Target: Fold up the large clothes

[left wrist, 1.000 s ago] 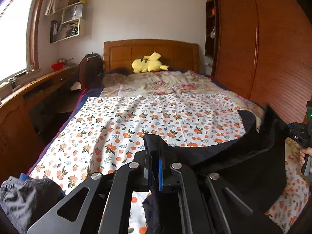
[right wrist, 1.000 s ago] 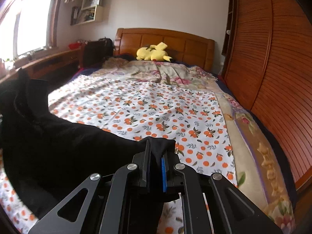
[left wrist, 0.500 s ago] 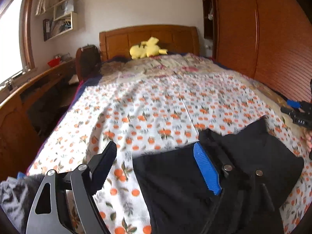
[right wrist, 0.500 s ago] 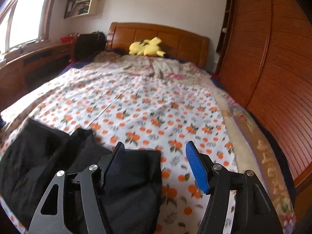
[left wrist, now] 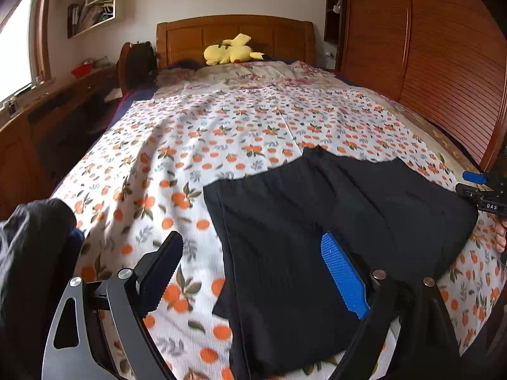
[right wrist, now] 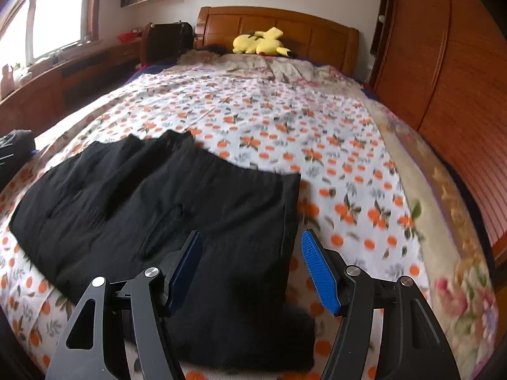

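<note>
A black garment lies spread flat on the orange-print bed cover. My left gripper hovers low over the garment's left edge, and its jaws are opening. That edge shows in the gap between the fingers, and neither pad presses on it. In the right wrist view my right gripper stands open over the right edge of the garment, with no pad touching the cloth. The right gripper also shows at the far right of the left wrist view, with a bit of a hand below it.
A dark grey heap of clothes sits at the bed's near left corner. A yellow plush toy lies by the wooden headboard. A wooden wardrobe lines the right side, and a desk the left.
Both grippers were shut on the raised black garment. They have opened and let it go. The garment now lies flat on the bed, and both grippers have come down closer to it.
</note>
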### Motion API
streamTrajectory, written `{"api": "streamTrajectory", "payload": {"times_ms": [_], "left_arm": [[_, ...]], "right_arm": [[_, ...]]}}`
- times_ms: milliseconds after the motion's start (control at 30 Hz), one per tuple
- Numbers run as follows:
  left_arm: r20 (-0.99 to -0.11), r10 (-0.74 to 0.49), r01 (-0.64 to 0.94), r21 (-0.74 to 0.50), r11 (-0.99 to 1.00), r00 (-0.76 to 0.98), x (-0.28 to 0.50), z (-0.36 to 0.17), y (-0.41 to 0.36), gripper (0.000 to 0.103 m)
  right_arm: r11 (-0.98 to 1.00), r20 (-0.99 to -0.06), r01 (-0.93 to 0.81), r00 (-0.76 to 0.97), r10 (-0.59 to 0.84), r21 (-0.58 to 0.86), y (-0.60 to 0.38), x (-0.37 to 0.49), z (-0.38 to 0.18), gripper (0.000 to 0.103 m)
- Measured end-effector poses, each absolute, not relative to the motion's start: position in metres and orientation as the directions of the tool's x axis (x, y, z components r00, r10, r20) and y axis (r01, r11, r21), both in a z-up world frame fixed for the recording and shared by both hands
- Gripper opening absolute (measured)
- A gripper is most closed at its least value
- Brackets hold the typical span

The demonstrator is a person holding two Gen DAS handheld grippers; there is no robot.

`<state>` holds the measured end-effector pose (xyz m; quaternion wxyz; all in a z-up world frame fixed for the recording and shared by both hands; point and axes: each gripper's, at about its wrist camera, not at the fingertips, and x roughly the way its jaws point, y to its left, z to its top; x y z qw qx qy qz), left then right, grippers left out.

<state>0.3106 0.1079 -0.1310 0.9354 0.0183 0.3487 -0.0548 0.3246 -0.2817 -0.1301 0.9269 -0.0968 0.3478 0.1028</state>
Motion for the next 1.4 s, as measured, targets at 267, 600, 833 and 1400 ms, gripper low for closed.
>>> {"api": "streamTrajectory", "payload": {"times_ms": [267,600,833,1400], "left_arm": [[-0.687,-0.104,0.111,-0.034,0.993,0.719,0.282,-0.155,0.106,0.091],[-0.742,-0.096,0.091,-0.048,0.995,0.663,0.265,-0.194,0.109,0.091],[-0.757,-0.096,0.078,-0.059,0.995,0.646,0.261,-0.206,0.114,0.091],[-0.762,-0.179,0.131,-0.124,0.984,0.623,0.261,-0.217,0.112,0.018]], "right_arm": [[0.971,-0.686,-0.226,0.718,0.116,-0.072,-0.294,0.312,-0.140,0.063],[0.985,-0.735,-0.170,0.667,0.123,0.011,-0.311,0.315,-0.161,0.079],[0.987,-0.781,-0.150,0.610,0.133,0.051,-0.314,0.318,-0.187,0.079],[0.971,-0.812,-0.208,0.545,0.212,0.114,-0.302,0.310,-0.192,0.021]]}}
